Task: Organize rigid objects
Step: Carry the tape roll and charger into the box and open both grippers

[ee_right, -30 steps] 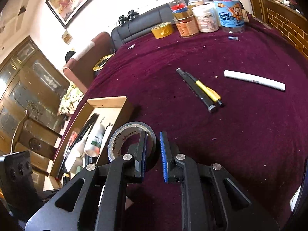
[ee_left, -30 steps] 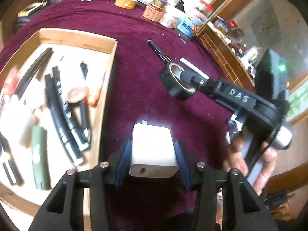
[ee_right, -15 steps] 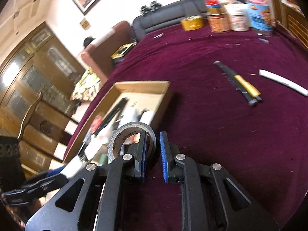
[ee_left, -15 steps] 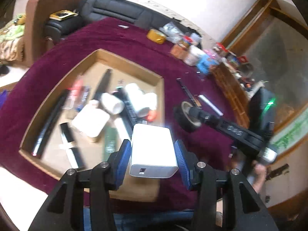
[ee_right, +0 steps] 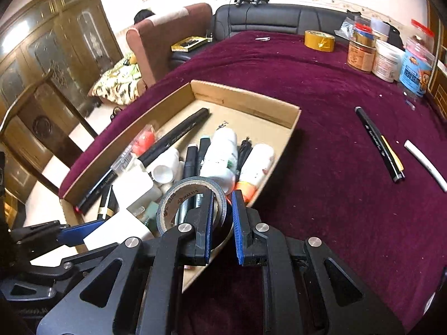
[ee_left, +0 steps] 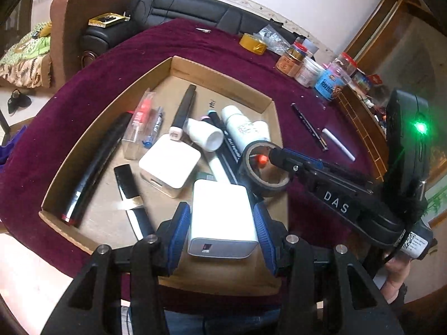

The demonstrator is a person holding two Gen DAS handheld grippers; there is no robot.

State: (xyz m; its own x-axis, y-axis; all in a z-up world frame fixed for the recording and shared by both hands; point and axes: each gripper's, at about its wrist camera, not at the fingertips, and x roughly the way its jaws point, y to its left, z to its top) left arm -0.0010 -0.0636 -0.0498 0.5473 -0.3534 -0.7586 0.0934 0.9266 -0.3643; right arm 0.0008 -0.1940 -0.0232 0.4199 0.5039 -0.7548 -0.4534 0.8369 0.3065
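Observation:
My left gripper (ee_left: 220,210) is shut on a white charger block (ee_left: 223,223), its blue pads pressed on both sides. It hangs over the near part of a cardboard tray (ee_left: 218,76) full of markers, bottles and another white block. My right gripper (ee_right: 223,201) is shut on the wall of a black tape roll (ee_right: 170,203), one finger inside the ring and one outside. In the left wrist view the tape roll (ee_left: 251,180) hangs over the tray's right edge, just right of the charger. In the right wrist view the charger (ee_right: 117,231) shows at lower left.
On the purple cloth right of the tray lie a black pen with a yellow one (ee_right: 374,139) and a white stick (ee_right: 424,164). Jars (ee_right: 388,58) and a yellow tape roll (ee_right: 320,40) stand at the far edge. A sofa and chairs lie beyond.
Both grippers have carried their loads leftward from above the bare cloth to above the tray. The right gripper has rolled. Neither grip has changed.

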